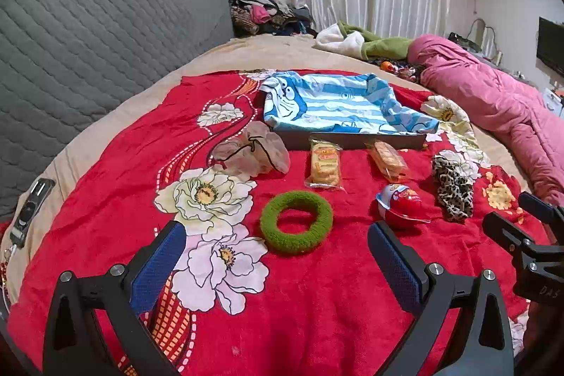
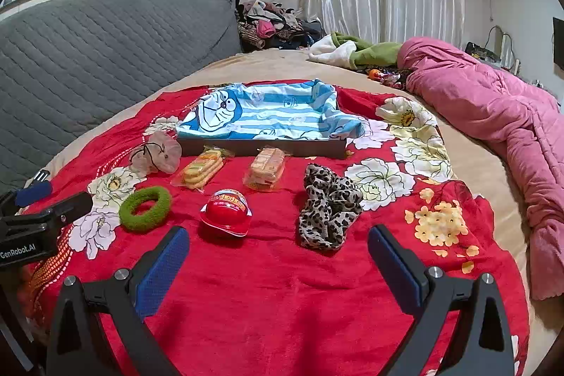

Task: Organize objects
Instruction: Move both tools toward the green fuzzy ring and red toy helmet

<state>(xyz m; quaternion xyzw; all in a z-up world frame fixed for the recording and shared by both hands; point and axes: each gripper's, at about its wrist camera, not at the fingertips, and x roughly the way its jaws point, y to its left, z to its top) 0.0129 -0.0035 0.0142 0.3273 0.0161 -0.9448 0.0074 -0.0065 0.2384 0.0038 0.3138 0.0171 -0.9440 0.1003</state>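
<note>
On the red flowered blanket [image 1: 317, 288] lie a green fuzzy ring [image 1: 296, 221], a red egg-shaped toy capsule [image 1: 402, 204], two wrapped snack packs [image 1: 324, 164] [image 1: 387, 161], a leopard-print scrunchie [image 1: 453, 189] and a sheer pale scrunchie [image 1: 253, 150]. Behind them stands a dark shallow tray [image 1: 352, 140] lined with a blue striped cartoon cloth [image 1: 338, 104]. My left gripper [image 1: 276, 256] hovers open just short of the green ring. My right gripper [image 2: 278, 256] is open too, in front of the red capsule [image 2: 226, 212] and the leopard scrunchie [image 2: 328, 207]. Neither holds anything.
A grey quilted headboard [image 1: 88, 34] rises at the left. A pink duvet [image 2: 493, 118] lies along the right side, with a green and white cloth [image 2: 356, 51] and a clothes pile [image 2: 275, 23] behind. A phone-like device [image 1: 30, 210] rests at the blanket's left edge.
</note>
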